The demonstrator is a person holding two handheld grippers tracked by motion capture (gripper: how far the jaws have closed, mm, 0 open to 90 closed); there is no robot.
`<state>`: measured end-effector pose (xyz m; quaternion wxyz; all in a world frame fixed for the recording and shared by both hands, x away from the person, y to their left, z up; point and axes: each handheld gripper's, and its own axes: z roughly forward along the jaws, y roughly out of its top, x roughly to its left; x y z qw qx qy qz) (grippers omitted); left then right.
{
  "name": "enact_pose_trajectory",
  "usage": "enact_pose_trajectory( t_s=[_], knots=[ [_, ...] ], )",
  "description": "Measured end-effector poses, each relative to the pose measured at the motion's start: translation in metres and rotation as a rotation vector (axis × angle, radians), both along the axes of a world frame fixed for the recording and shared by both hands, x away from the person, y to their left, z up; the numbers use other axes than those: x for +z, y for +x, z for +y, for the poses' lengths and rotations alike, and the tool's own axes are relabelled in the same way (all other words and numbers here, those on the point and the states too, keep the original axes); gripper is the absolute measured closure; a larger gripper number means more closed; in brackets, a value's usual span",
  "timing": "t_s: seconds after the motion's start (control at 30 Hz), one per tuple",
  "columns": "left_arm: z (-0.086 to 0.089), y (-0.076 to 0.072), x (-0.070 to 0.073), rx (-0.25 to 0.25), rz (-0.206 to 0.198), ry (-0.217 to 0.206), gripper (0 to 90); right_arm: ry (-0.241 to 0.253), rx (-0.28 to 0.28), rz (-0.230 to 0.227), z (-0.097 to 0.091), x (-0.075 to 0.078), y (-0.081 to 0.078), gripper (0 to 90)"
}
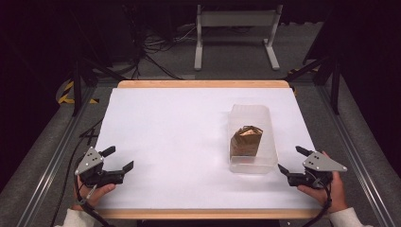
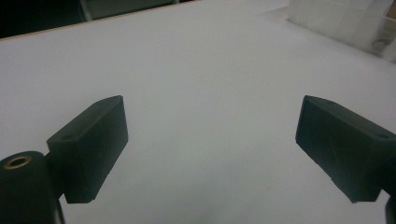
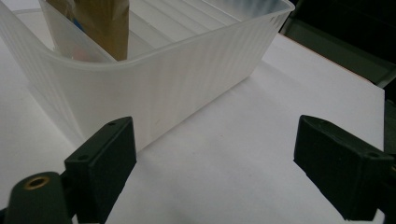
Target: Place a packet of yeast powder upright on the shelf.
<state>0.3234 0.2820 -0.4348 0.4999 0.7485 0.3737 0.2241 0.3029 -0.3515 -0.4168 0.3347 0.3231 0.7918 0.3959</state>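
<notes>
— Looking into the clear plastic tub [image 1: 253, 163], what can be made out?

— A brown crumpled bag [image 1: 245, 139] is seen inside; its print cannot be read, and in the right gripper view its top is cut off by the frame.

— Where is the tub placed?

— On the white desk [image 1: 165, 137], right of centre. From the right claw [image 1: 295, 159], spread wide and empty, it lies at about ten o'clock, near but apart. From the left claw [image 1: 118, 158], also spread wide and empty, it lies at about three o'clock, well apart.
</notes>
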Motion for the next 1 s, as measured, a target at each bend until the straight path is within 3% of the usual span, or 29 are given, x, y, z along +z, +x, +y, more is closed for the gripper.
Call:
enact_pose_trajectory(
  t_s=[0.13,0.37,1.0],
  knots=[
    [0.000,0.000,0.000,0.000,0.002,-0.001,10.0,0.001,0.000,0.000,0.000,0.000,0.000,13.7],
    [-0.006,0.000,-0.001,-0.013,-0.005,0.048,9.8,-0.001,0.001,0.001,0.000,0.000,0.000,13.7],
    [-0.010,0.001,0.000,-0.016,-0.003,0.048,9.8,0.005,-0.004,0.000,-0.002,0.000,0.001,13.6]
  ],
)
